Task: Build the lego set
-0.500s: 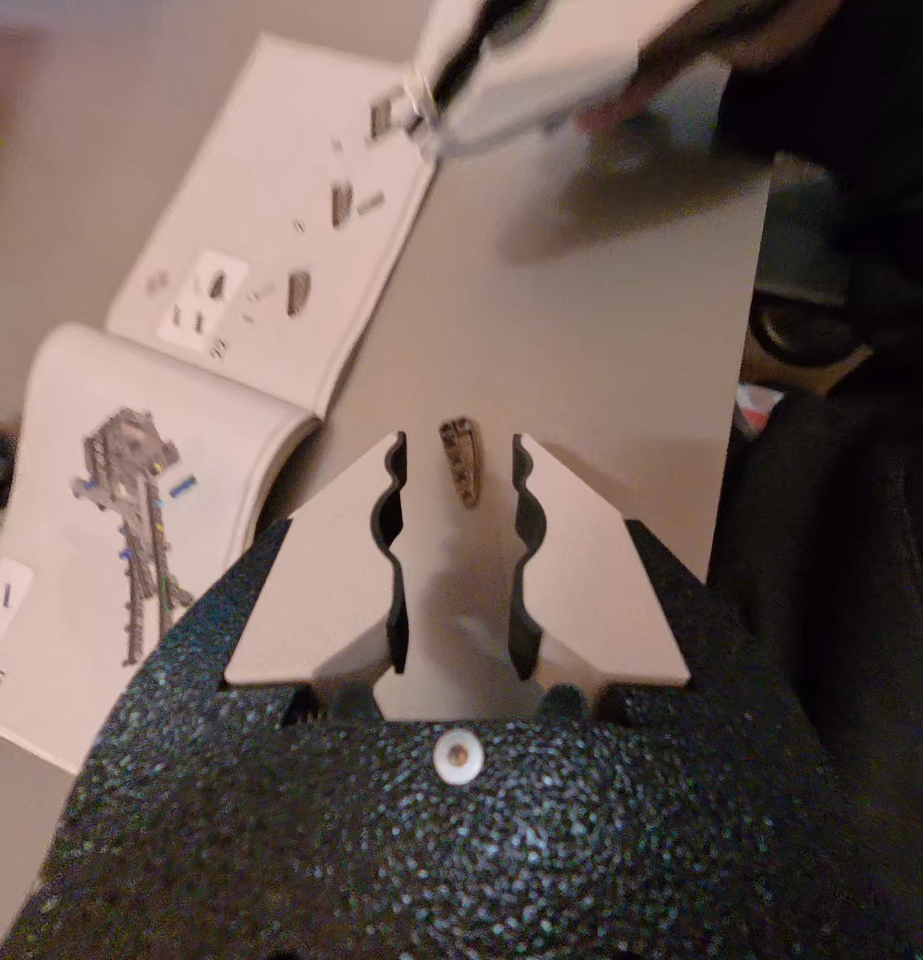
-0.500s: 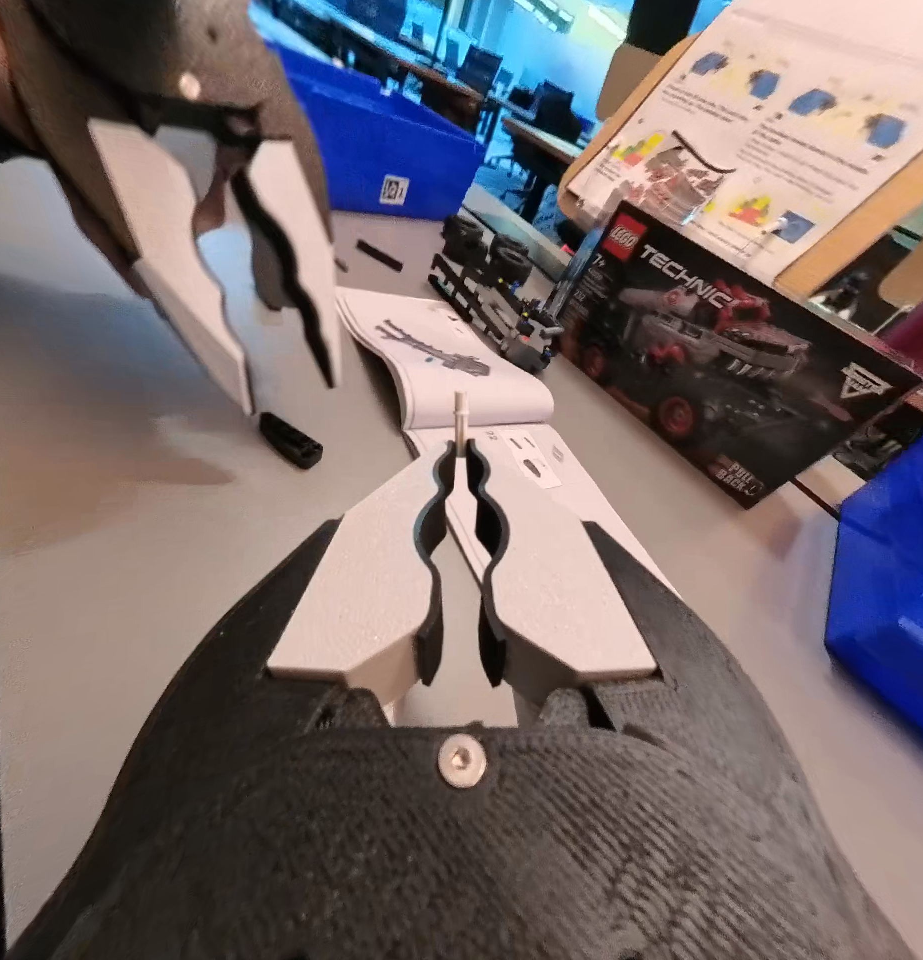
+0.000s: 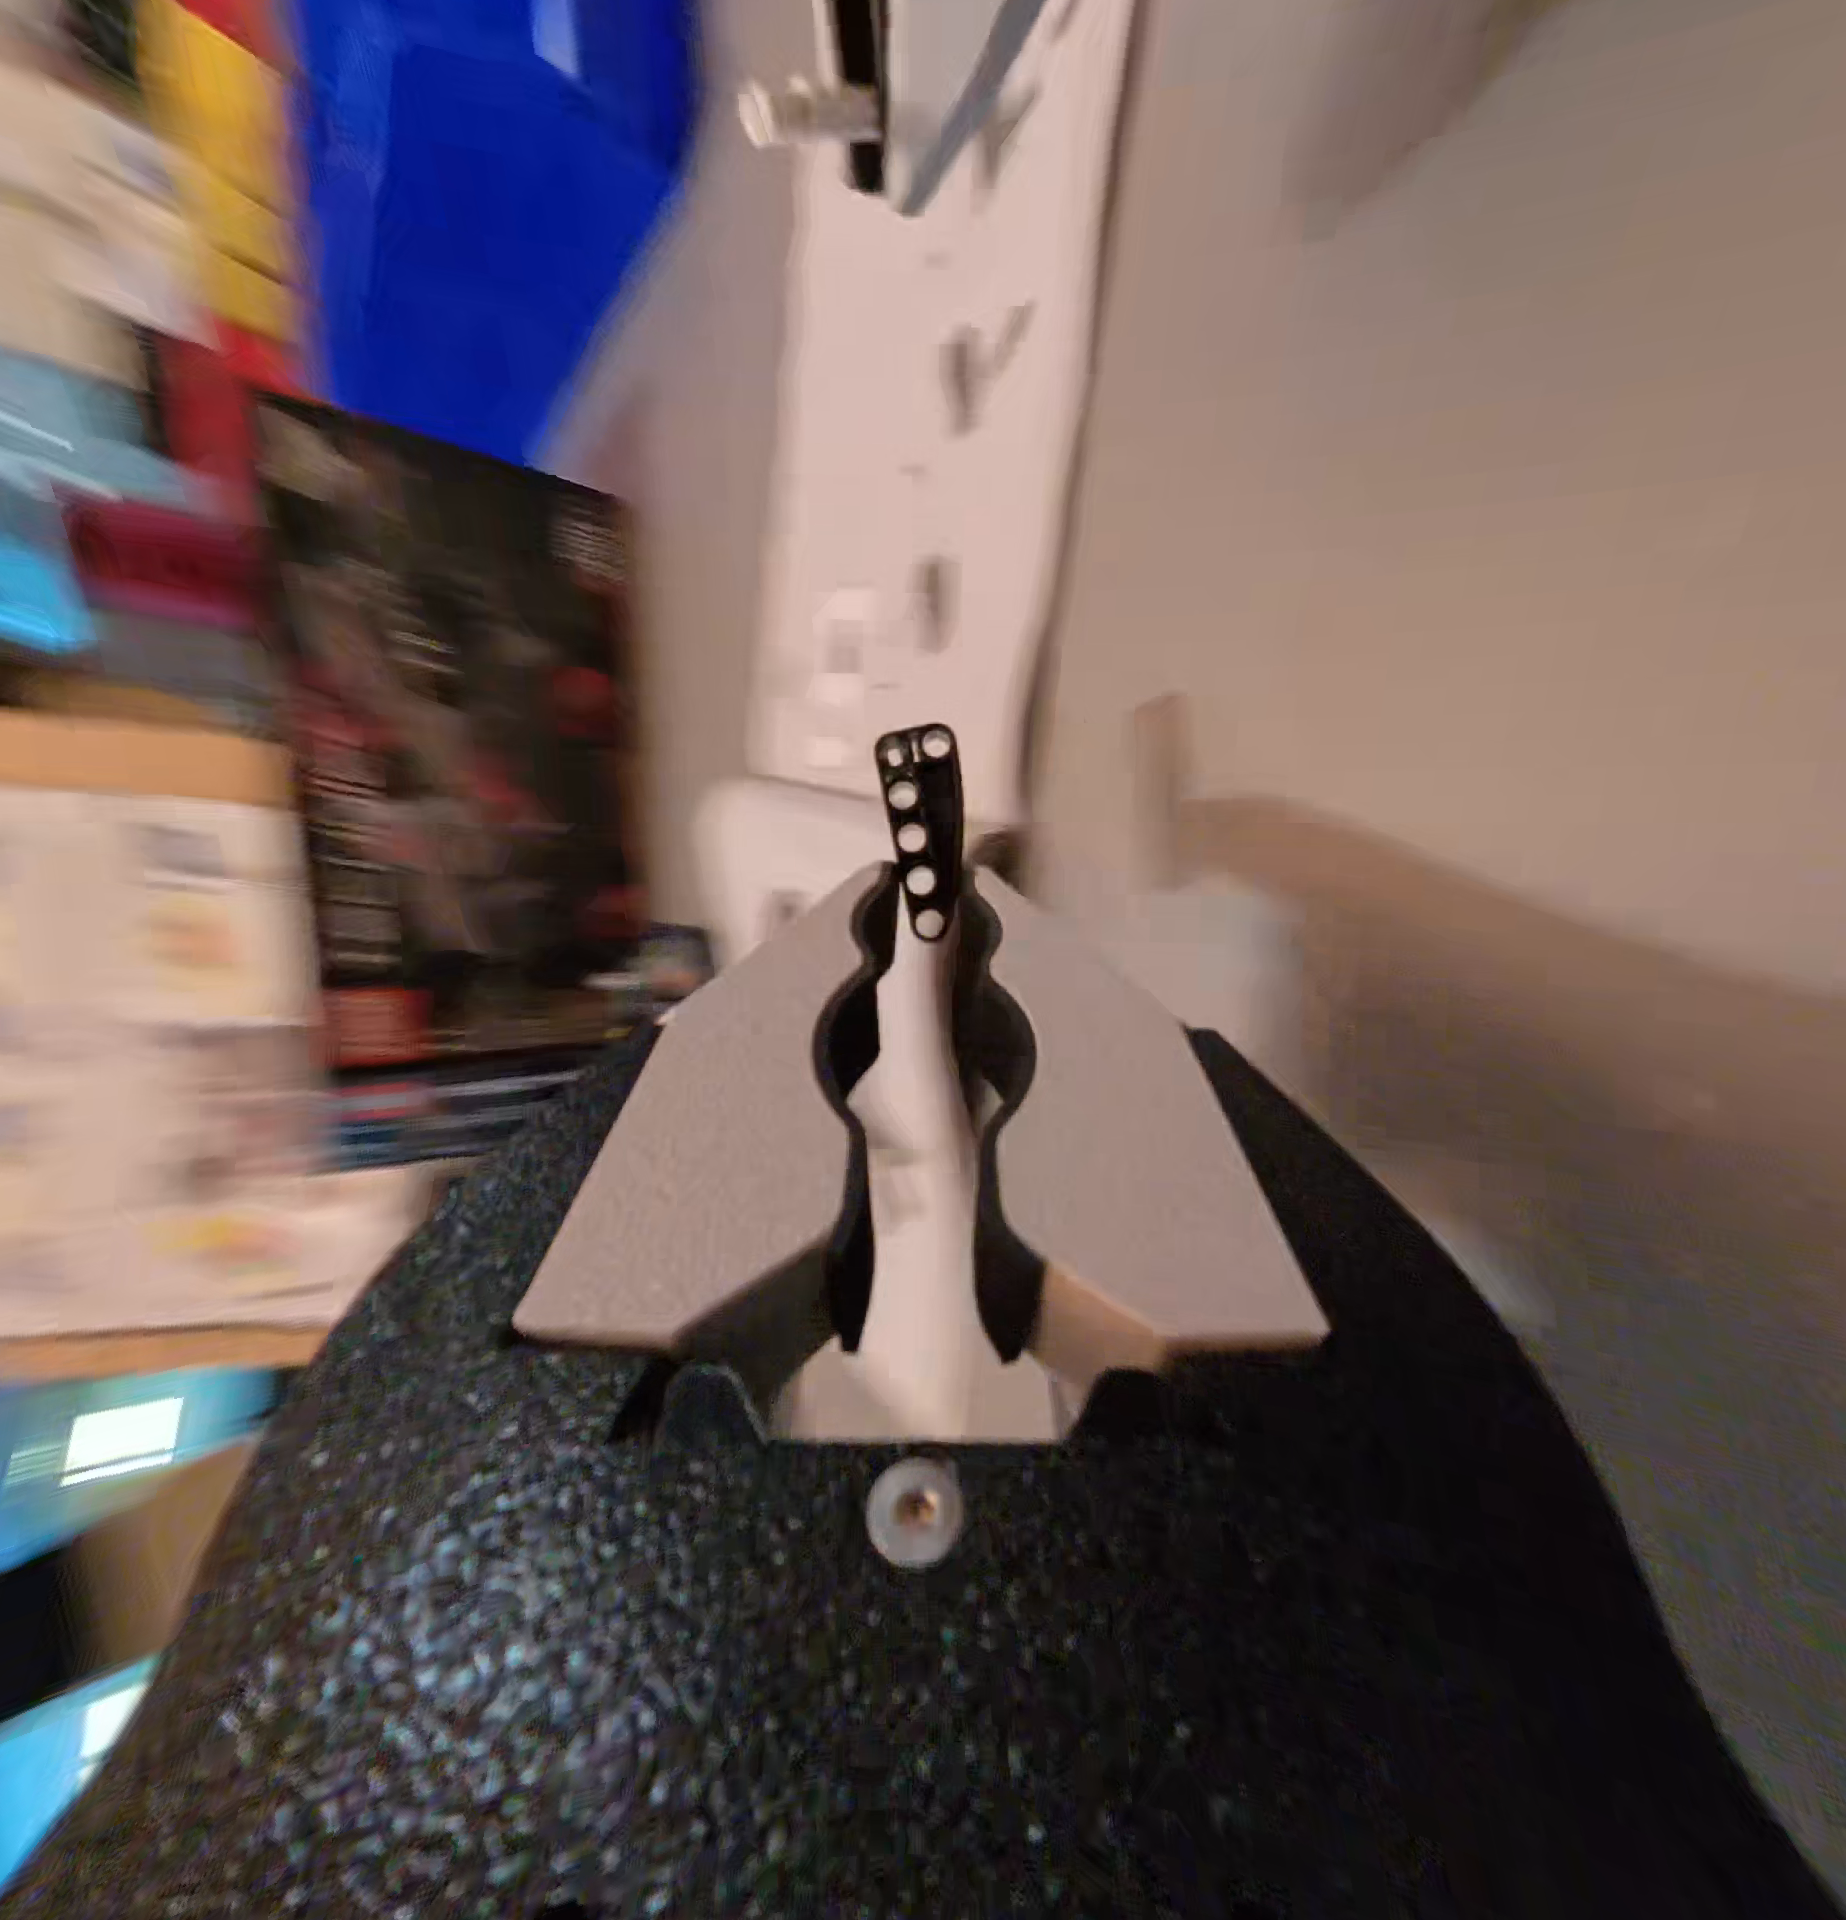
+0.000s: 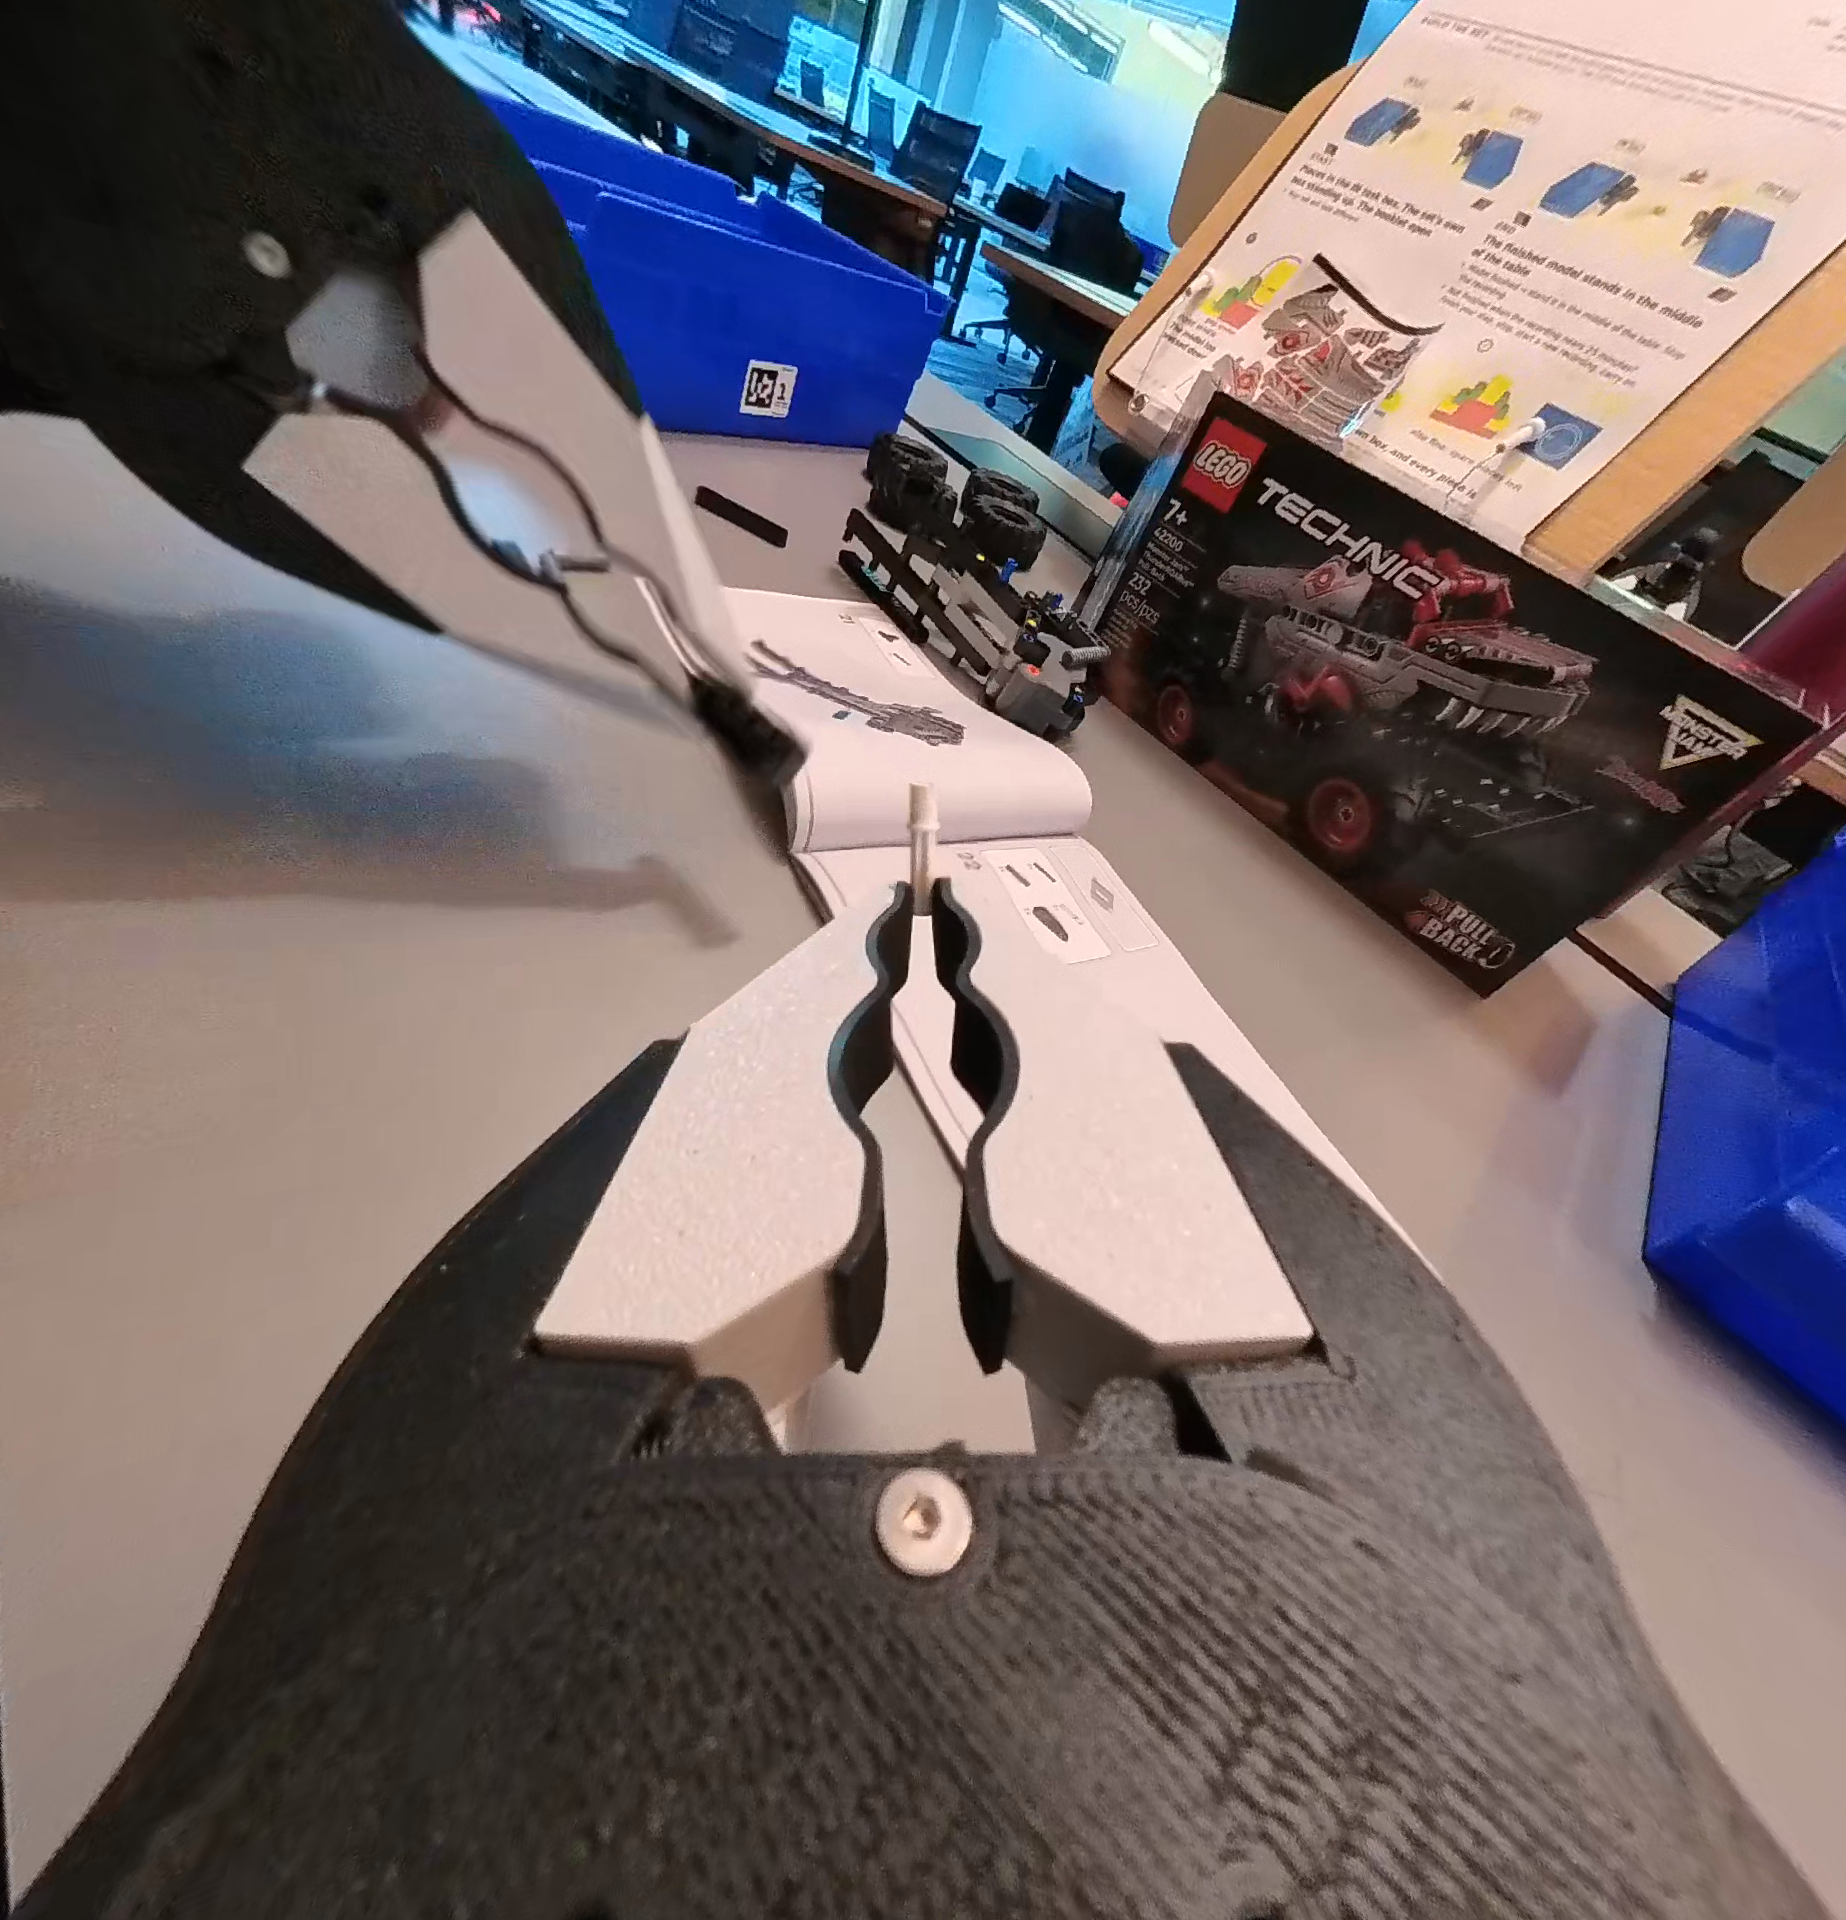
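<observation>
Left fingers [image 3: 924,894] pinching black beam [image 3: 921,831], right fingers [image 4: 924,904] pinching pale axle [image 4: 920,847]

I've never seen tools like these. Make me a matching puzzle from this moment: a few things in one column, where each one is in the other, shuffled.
Things:
1. black holed beam
2. pale grey pin
3. set box
4. half-built chassis

Places:
A. on the table behind the open booklet
B. pinched in the left tool
C. standing at the table's right
D. pinched in the right tool

Pairs: 1-B, 2-D, 3-C, 4-A
</observation>
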